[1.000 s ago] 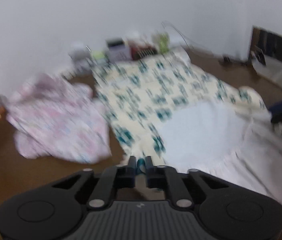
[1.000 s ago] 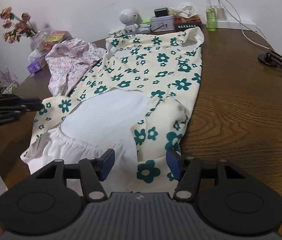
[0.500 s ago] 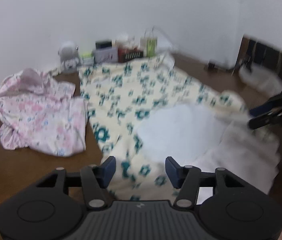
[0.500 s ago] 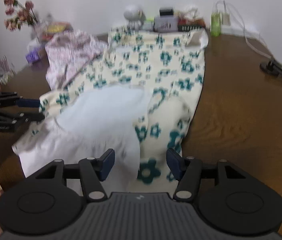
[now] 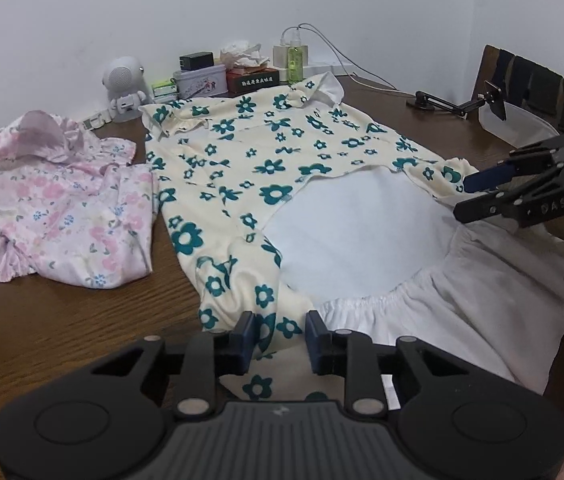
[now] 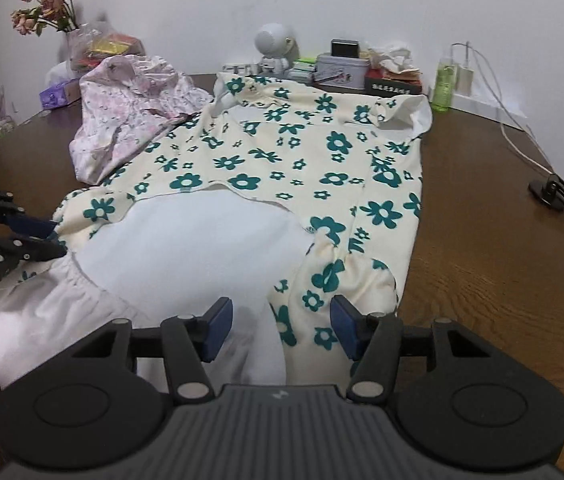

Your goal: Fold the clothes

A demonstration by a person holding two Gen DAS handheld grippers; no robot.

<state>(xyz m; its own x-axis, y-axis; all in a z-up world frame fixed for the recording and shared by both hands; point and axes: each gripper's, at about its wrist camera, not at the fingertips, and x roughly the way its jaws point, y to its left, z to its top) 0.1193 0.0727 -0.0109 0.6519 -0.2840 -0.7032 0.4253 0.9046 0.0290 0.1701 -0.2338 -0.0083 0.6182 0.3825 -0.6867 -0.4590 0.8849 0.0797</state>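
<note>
Cream cotton dress with teal flowers [image 5: 250, 160] lies flat before my open left tongs [image 5: 280, 334] and open right tongs [image 6: 280, 326], white lining exposed; near hem hidden beneath them.

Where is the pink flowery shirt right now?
The pink flowery shirt lies crumpled on the wooden table, on the left in the left wrist view, right beside the cream dress with green flowers and near the little white robot toy.
</note>
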